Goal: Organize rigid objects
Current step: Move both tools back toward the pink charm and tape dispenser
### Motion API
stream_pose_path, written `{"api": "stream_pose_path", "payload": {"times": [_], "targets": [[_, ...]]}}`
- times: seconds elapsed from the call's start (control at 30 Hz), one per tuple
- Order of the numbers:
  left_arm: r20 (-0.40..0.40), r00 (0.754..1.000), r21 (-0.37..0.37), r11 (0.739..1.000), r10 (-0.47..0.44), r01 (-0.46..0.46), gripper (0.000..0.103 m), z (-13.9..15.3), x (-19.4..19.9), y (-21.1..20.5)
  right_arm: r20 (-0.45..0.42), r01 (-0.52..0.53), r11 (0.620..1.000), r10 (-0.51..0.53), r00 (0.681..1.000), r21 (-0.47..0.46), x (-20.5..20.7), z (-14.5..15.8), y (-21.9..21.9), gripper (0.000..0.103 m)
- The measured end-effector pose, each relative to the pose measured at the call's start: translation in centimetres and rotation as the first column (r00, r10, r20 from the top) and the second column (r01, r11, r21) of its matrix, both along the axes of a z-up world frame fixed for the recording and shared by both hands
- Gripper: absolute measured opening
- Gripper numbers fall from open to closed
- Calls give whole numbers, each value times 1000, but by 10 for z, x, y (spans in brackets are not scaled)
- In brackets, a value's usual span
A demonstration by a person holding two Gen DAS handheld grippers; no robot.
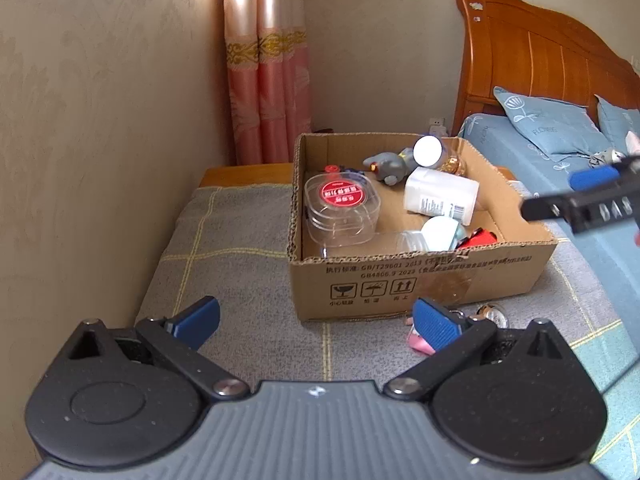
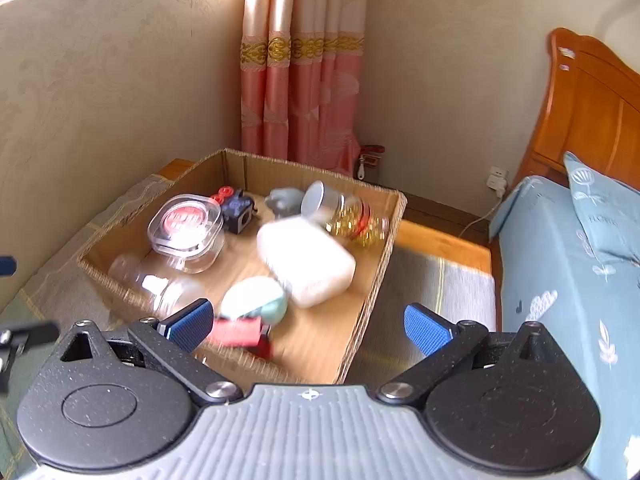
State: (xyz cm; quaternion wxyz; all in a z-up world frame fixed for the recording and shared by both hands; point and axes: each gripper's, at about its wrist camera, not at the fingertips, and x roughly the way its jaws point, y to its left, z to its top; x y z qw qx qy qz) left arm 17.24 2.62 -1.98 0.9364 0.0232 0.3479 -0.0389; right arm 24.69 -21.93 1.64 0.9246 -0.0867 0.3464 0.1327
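A cardboard box (image 1: 420, 284) (image 2: 376, 280) sits on a grey checked cloth. Inside lie a clear container with a red label (image 1: 340, 208) (image 2: 186, 232), a white bottle (image 1: 440, 196) (image 2: 308, 264), a jar of gold beads (image 1: 440, 156) (image 2: 352, 216), a grey figure (image 1: 390, 166) (image 2: 282, 200), a teal-and-white object (image 1: 442, 232) (image 2: 256, 300) and a red item (image 2: 236, 330). My left gripper (image 1: 316, 324) hovers open in front of the box, empty. My right gripper (image 2: 308, 328) hangs open over the box's near right corner, empty; its fingers (image 1: 592, 178) show at the left view's right edge.
A small pink object (image 1: 420, 342) and a shiny round piece (image 1: 492, 314) lie on the cloth by the box's front. A bed with blue bedding (image 2: 568, 280) and wooden headboard (image 1: 532, 52) stands to the right. Wall and pink curtain (image 1: 268, 80) are behind.
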Motion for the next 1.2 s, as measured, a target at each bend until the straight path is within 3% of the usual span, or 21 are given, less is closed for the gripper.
{"api": "stream_pose_path", "payload": {"times": [0.13, 0.4, 0.5, 0.6, 0.9, 1.2], "targets": [[-17, 1000, -10, 1000, 14, -14, 102, -7, -1, 2, 1, 37, 999, -37, 999, 4, -28, -24, 5, 103], [-49, 998, 10, 999, 35, -34, 102, -15, -3, 0, -126, 60, 996, -51, 991, 70, -42, -76, 32, 103], [-46, 998, 9, 999, 33, -33, 102, -14, -5, 0, -128, 61, 998, -57, 990, 22, -41, -87, 44, 103], [-43, 999, 11, 1000, 27, -27, 102, -13, -6, 0, -127, 63, 998, -65, 990, -20, -44, -94, 48, 103], [-71, 997, 8, 1000, -28, 28, 102, -26, 0, -11, -164, 163, 987, -162, 973, -10, -49, -102, 10, 103], [-146, 979, 22, 988, -145, 150, 102, -50, 10, -37, -144, 210, 978, -207, 968, 6, -49, -108, -20, 103]]}}
